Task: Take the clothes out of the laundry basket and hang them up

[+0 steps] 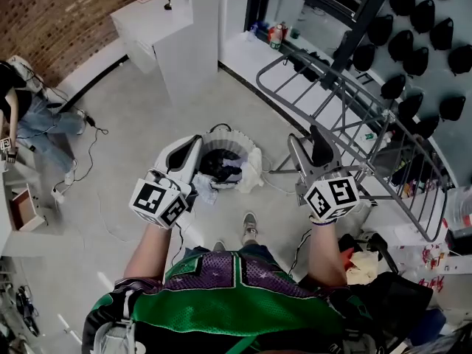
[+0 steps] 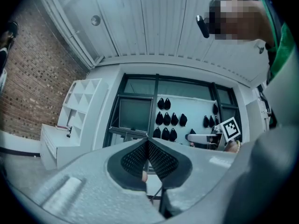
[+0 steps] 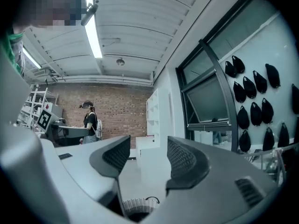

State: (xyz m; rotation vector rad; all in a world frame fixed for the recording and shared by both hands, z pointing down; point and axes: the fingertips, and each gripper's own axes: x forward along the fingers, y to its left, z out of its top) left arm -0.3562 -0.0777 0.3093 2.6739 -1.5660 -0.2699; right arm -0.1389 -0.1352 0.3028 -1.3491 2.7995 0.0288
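Observation:
The white laundry basket (image 1: 223, 137) stands on the floor ahead of my feet, with dark and pale clothes (image 1: 221, 171) inside and a white cloth (image 1: 253, 174) hanging over its right rim. My left gripper (image 1: 195, 143) hovers at the basket's left edge, jaws shut with nothing between them (image 2: 147, 144). My right gripper (image 1: 306, 140) is held to the right of the basket, in front of the grey drying rack (image 1: 346, 98). Its jaws stand open and empty (image 3: 148, 154). The basket's rim (image 3: 135, 203) shows low between them in the right gripper view.
A white shelf unit (image 1: 177, 28) stands beyond the basket. Another person (image 1: 18, 105) works at the far left, with cables (image 1: 85, 161) on the floor. Black pouches (image 1: 420, 21) hang on the right wall. Bags and clutter (image 1: 369, 264) lie by my right side.

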